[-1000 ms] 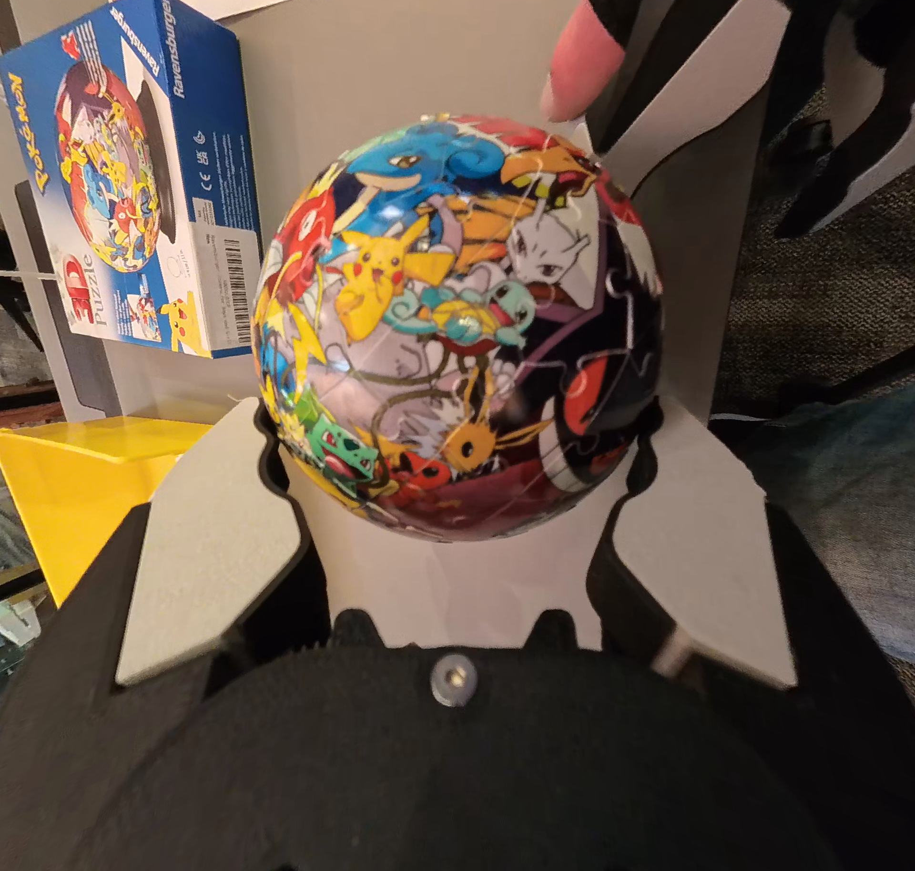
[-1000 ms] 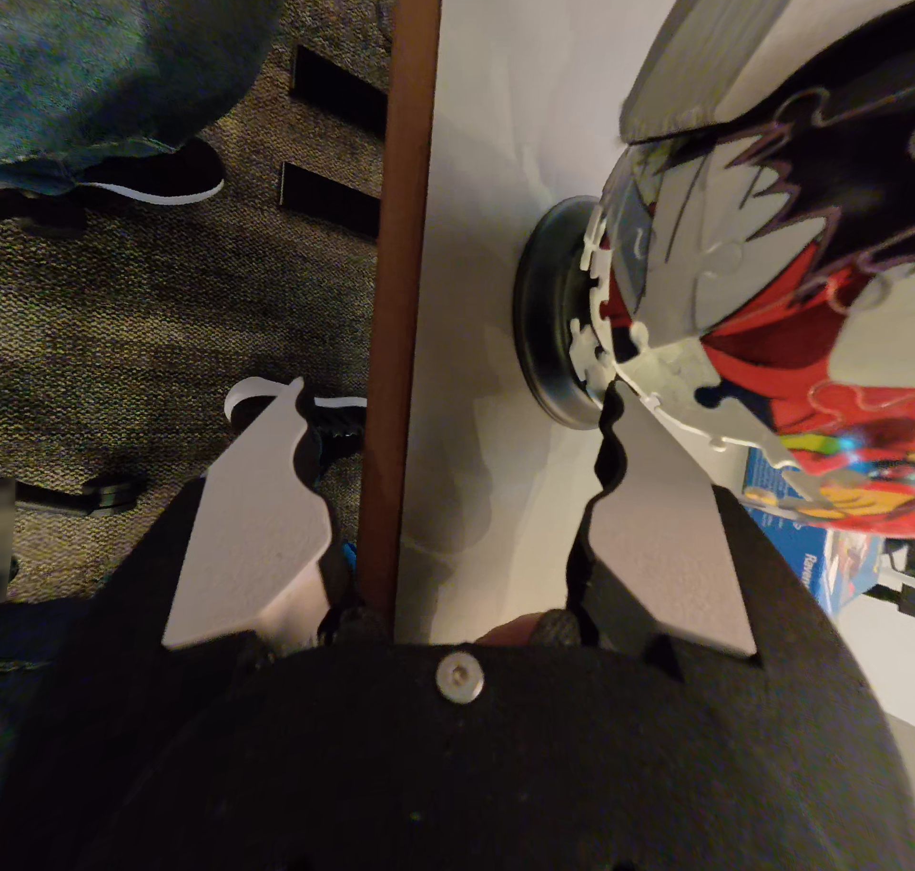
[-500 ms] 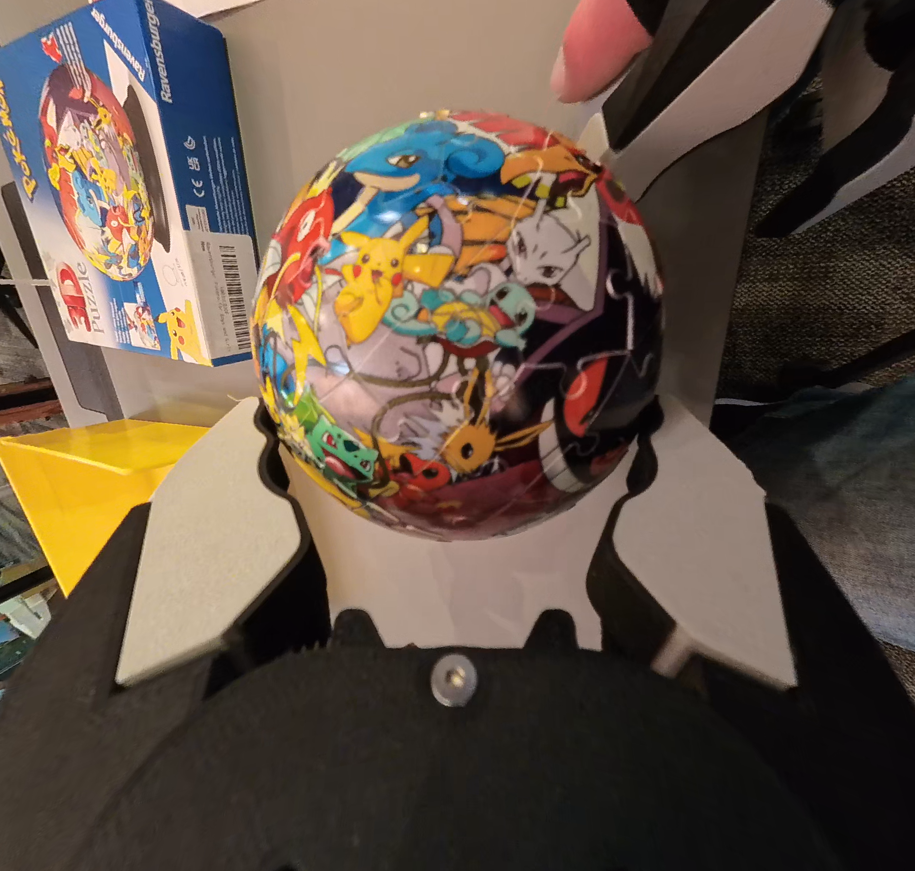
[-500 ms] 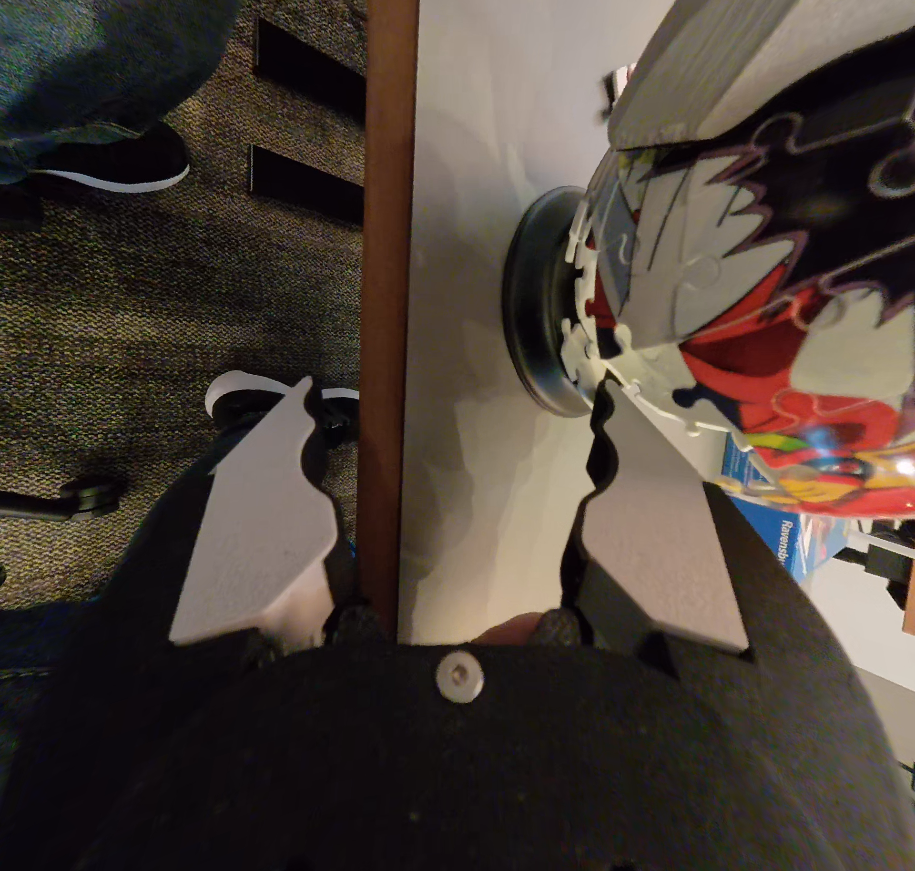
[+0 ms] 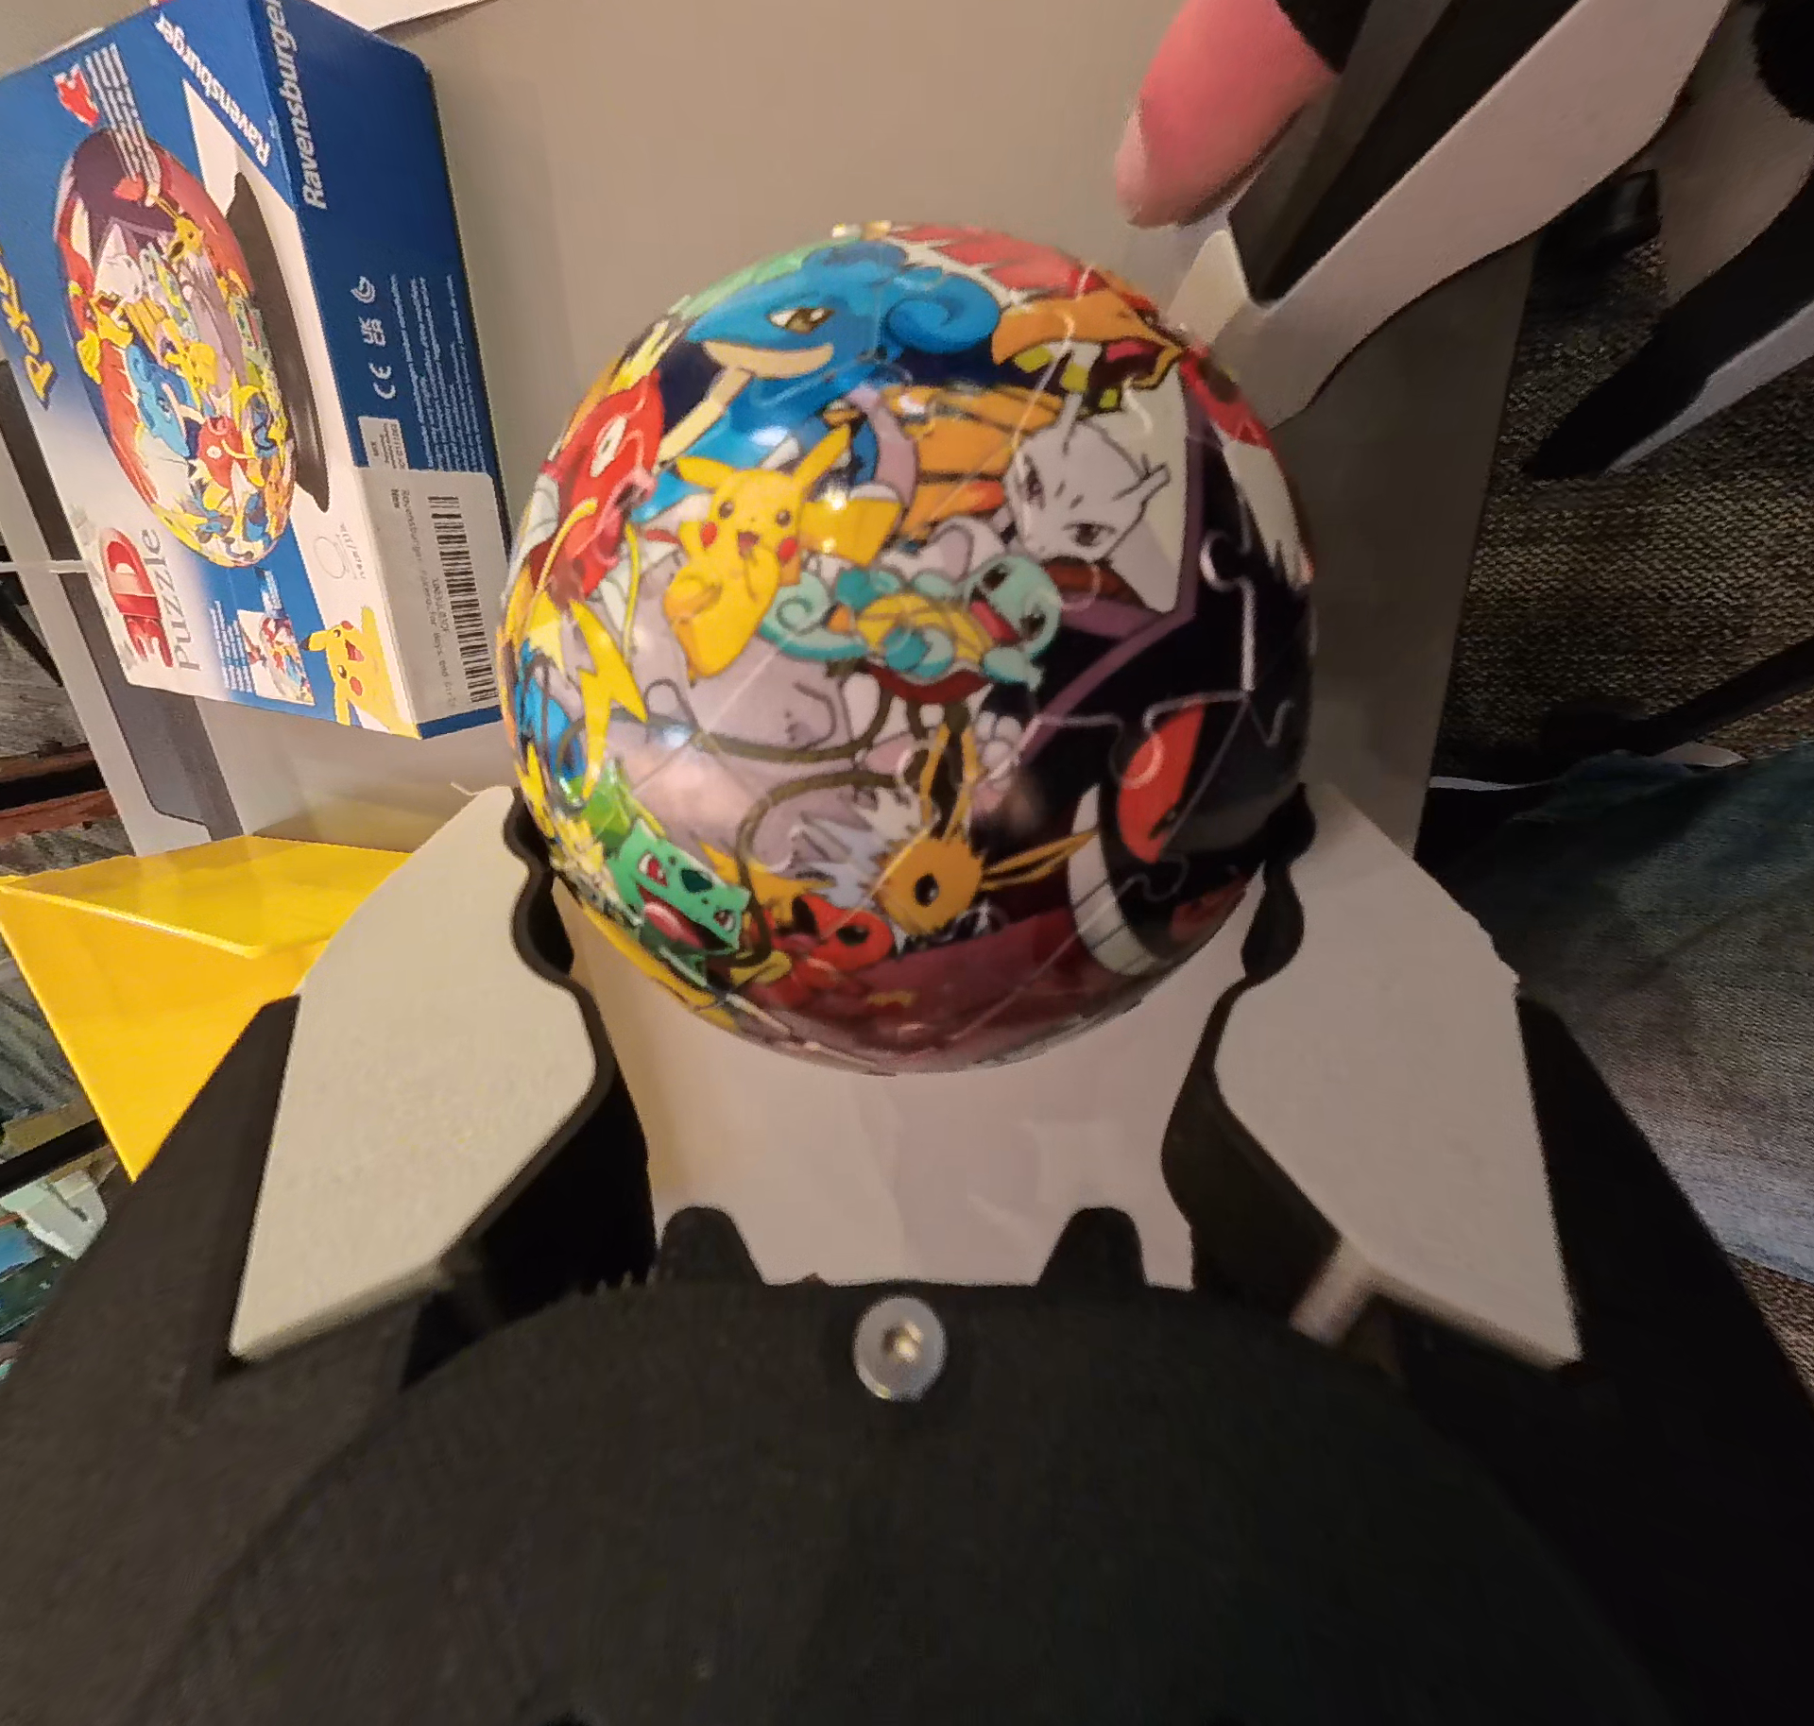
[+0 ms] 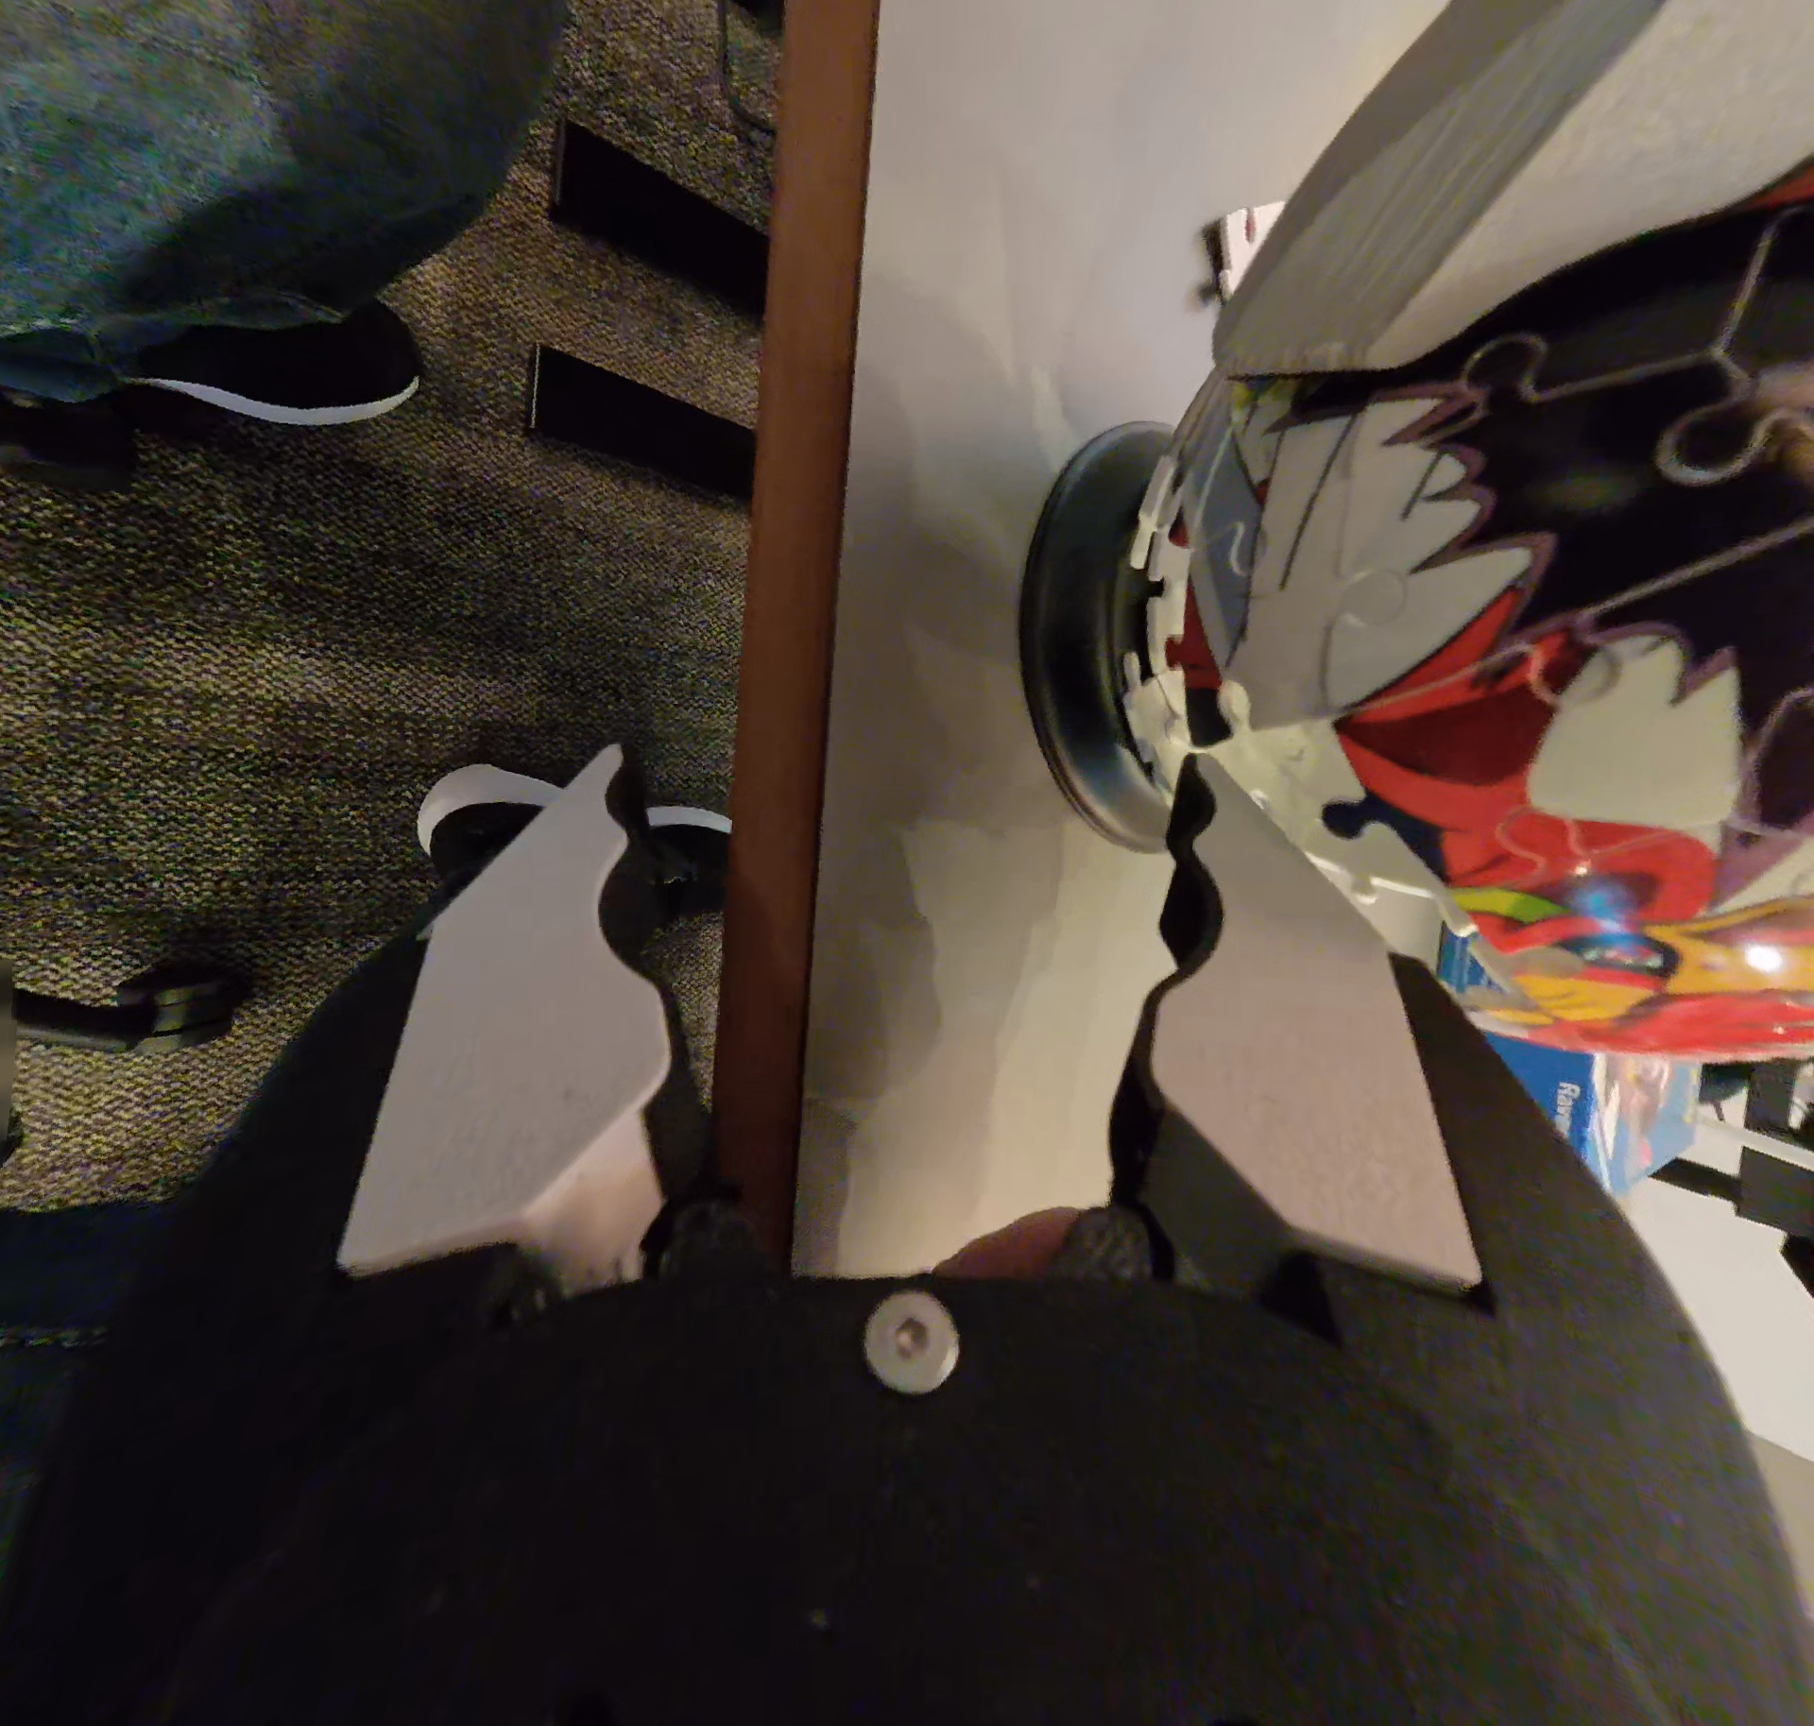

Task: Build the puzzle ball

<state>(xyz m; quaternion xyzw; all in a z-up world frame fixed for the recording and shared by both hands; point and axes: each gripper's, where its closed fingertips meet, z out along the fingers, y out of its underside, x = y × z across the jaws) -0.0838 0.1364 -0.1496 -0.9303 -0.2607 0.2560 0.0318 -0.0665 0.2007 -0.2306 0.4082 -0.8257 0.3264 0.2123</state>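
Puzzle ball (image 5: 903, 638) stays clamped in left tool (image 5: 908, 854); box (image 5: 245, 354) shifted right

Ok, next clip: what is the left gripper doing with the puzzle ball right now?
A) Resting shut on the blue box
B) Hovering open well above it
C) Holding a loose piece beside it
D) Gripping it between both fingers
D: in the left wrist view the left gripper has a finger on each side of the puzzle ball, pressed against its lower flanks.
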